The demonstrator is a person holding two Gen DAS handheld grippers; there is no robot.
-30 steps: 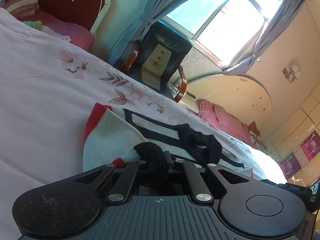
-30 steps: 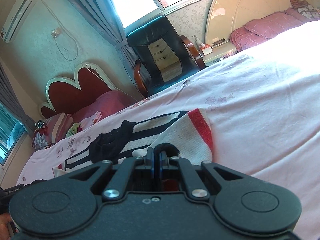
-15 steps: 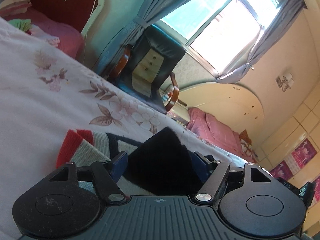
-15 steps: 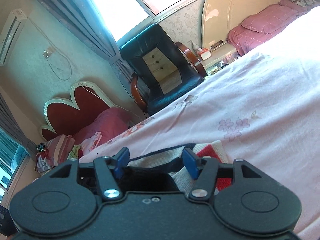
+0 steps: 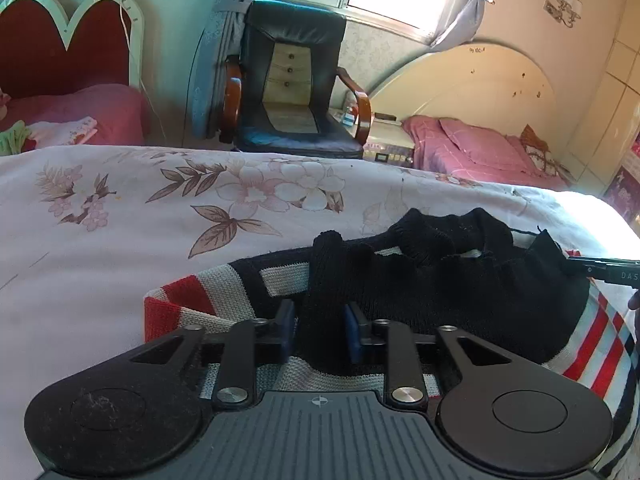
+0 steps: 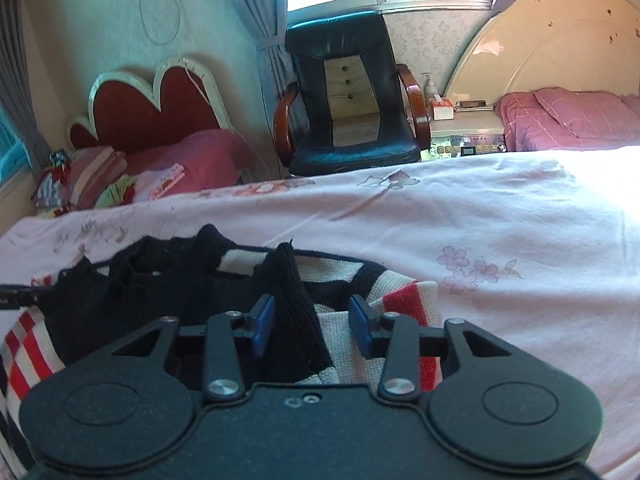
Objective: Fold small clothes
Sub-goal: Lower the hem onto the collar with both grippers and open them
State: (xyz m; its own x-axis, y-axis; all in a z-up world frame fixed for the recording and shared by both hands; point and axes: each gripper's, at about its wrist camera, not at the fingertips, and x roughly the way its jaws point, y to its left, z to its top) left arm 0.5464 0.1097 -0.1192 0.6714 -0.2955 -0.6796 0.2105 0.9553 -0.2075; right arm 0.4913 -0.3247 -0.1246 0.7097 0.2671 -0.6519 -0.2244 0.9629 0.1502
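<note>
Sweater (image 5: 472, 292) lies crosswise on the bedsheet (image 5: 120, 208) (collar away), both claws (image 5: 319, 330) (image 6: 312, 328) parted, straddling black cuffs.

Ribbed knit sweater (image 5: 460, 292), matt plastic left gripper (image 5: 320, 334), glossy leather chair (image 5: 292, 92) with polished wood arms

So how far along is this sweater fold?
Done: the sweater lies doubled over on the bedspread, black hem on top. In hand: nothing; the left tongs and right tongs are open around a black ridge. Left: probably another fold and flattening that ridge.
</note>
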